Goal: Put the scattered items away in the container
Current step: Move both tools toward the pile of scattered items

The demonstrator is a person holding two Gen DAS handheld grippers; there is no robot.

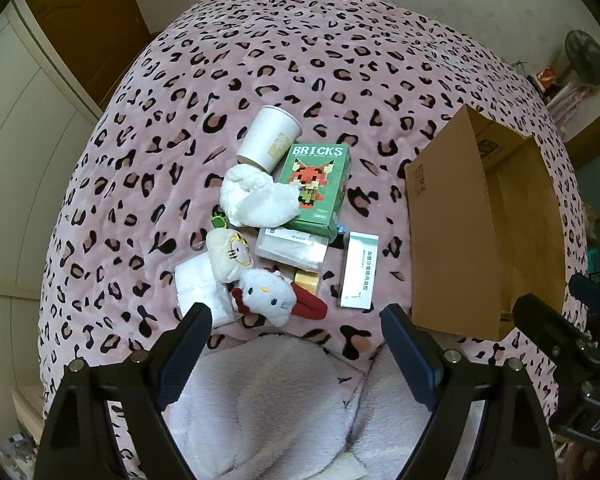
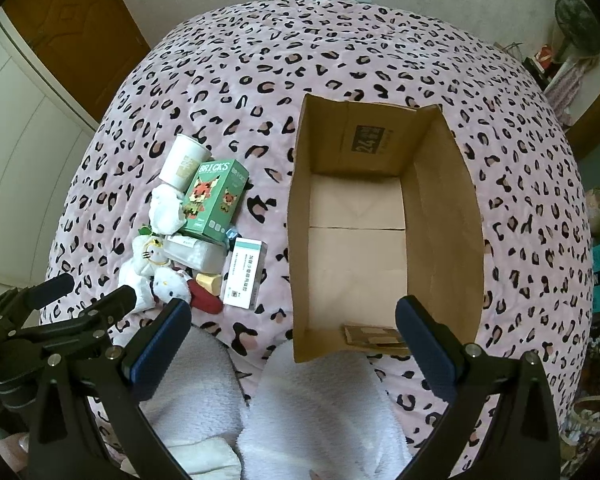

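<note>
Nothing is packed yet. The left gripper and right gripper both hang with jaws spread wide and empty. Just beyond the left one, at frame centre, lies the pile: Hello Kitty plush, Bricks box, paper cup. Next comes a descent onto the plush. Only the right view shows the cardboard box interior, bare save some card scraps.

Bricks box: your view of its lower left corner is covered by the white cloth.
Yellow block: mostly buried; you can't identify it.
Carton: printed label unreadable.
</note>
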